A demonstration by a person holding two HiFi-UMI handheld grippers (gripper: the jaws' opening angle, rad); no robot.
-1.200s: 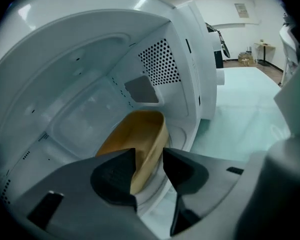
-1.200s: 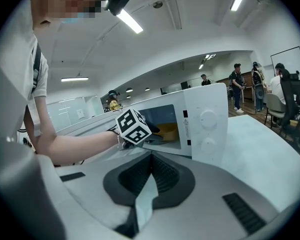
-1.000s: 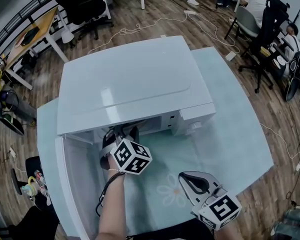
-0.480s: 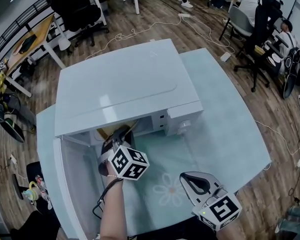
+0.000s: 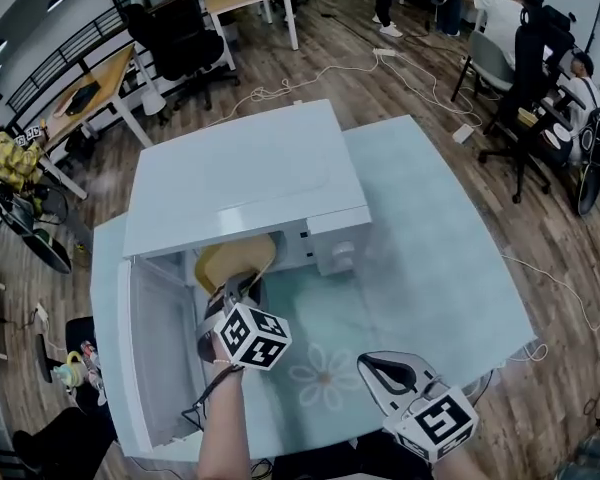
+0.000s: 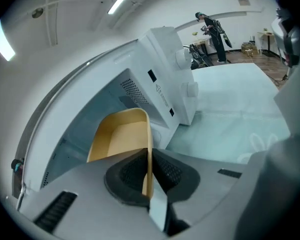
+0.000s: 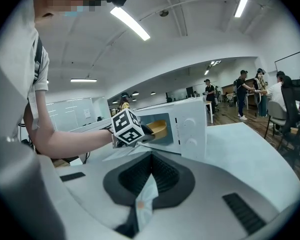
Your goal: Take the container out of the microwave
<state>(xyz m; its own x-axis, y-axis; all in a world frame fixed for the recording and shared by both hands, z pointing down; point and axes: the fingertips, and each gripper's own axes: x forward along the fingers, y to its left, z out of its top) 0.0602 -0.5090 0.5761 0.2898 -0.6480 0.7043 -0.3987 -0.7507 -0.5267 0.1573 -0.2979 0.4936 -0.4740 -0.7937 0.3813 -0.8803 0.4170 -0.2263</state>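
Note:
The white microwave (image 5: 245, 183) stands on the table with its door (image 5: 160, 358) swung open to the left. A yellow container (image 5: 228, 263) pokes halfway out of the cavity mouth. My left gripper (image 5: 242, 286) is shut on its near rim; in the left gripper view the thin yellow wall (image 6: 121, 134) runs between the pads of the left gripper (image 6: 147, 171). My right gripper (image 5: 385, 370) hovers over the table's front right, shut and empty. In the right gripper view the right gripper (image 7: 151, 171) points at the microwave (image 7: 190, 126) and the container (image 7: 159, 128).
The table (image 5: 440, 258) wears a pale teal cloth with a flower print (image 5: 325, 378). The open door walls off the left side. Office chairs (image 5: 525, 78), desks and floor cables (image 5: 310, 68) lie beyond the table, with people at the far right.
The left gripper's jaws closed on the container's rim inside the cavity. It then drew back toward me, and the container now shows at the microwave's mouth. The right gripper drifted slightly.

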